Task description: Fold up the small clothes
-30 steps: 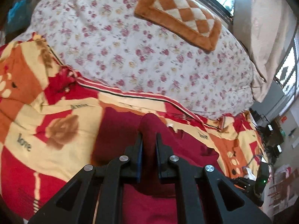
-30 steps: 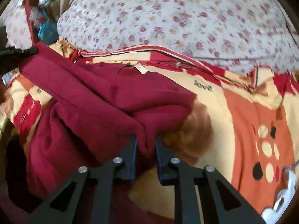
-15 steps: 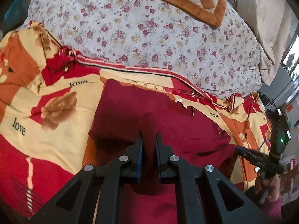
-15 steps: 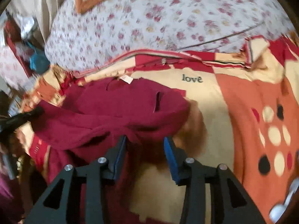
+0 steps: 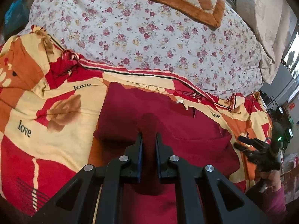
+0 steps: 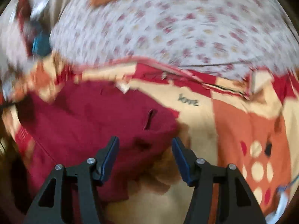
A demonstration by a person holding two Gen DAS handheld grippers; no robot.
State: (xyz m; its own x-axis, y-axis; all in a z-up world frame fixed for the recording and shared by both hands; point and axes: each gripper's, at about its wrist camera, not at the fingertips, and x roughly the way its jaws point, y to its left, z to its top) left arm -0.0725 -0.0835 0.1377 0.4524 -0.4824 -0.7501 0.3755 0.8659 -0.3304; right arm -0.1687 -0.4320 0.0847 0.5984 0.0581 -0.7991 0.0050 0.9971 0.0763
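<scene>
The maroon garment (image 5: 168,112) is spread on the patterned blanket (image 5: 56,112). A pinch of its cloth is clamped by the left gripper (image 5: 149,140). The right gripper (image 6: 145,143) has just been opening, its jaws apart over the released fold. Risk: the loose fold may spring back, or be dragged askew if the left side is pulled.

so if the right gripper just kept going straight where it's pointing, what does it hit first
Most likely the dark red garment: its folded edge lies between and just beyond the open fingers of the right gripper. The patterned blanket sits right under it. Blur makes depth uncertain.
</scene>
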